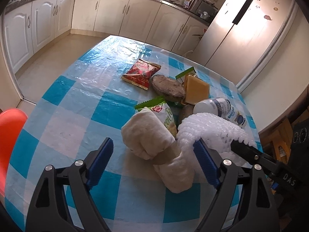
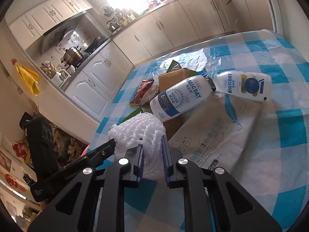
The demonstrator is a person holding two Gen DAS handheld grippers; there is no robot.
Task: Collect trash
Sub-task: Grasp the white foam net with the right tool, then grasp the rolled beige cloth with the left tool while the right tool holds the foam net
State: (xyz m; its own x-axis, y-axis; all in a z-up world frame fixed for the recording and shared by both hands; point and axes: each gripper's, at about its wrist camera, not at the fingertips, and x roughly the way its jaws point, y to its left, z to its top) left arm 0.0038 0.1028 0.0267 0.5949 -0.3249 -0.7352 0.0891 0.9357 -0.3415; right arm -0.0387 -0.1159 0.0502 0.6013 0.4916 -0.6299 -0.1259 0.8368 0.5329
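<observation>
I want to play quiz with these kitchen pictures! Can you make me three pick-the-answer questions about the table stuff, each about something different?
1. Where is the red packet?
A. on the floor
B. on the table
C. in a gripper

2. How many white bottles lie on the table?
A. two
B. five
C. none

3. What is the right gripper doing?
A. hanging open over nothing
B. gripping a bottle
C. pinching the white foam net

Answers:
1 B, it lies flat on the checked cloth.
2 A, one bottle lies beside the other.
3 C, its pads squeeze the net.
</observation>
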